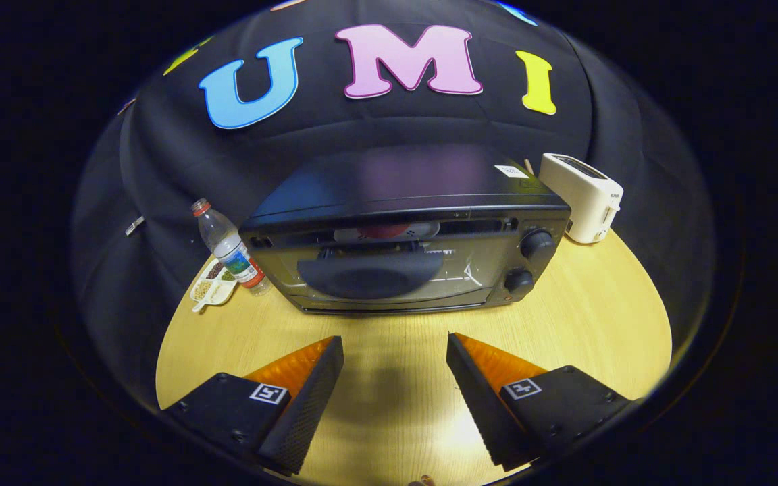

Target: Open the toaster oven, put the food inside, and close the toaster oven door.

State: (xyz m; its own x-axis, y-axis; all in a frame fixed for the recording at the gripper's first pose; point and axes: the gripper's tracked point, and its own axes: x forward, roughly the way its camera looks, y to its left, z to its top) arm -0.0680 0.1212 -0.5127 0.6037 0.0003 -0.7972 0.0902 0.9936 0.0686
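**Fingers wide apart over bare counter, toaster oven shut ahead**

Gripper [396, 368] held above the wooden counter [591, 317], fingers [308, 398] spread wide, gripping nothing, only bare wood between them. Just beyond the fingertips, set squarely across the middle of the counter: black toaster oven [402, 229], door [389, 270] shut (glass dark, a round dish shape dimly seen behind it, something reddish higher up behind the upper slot, too murky to name). Two knobs stacked on the oven's right face, upper knob [537, 243] above lower knob [519, 280]. Small white sticker [510, 171] on the oven's top near its rear right corner.

Toward the counter's far right edge, just beside the oven's right side: white pop-up toaster [585, 196], upright. At the counter's left edge, close to the oven's left front corner: clear plastic water bottle [230, 250] with a red cap and a coloured label, leaning. At its foot, touching or nearly so: small white divided dish [210, 287] with dark and pale bits in its compartments (food of some kind, too small to tell which).
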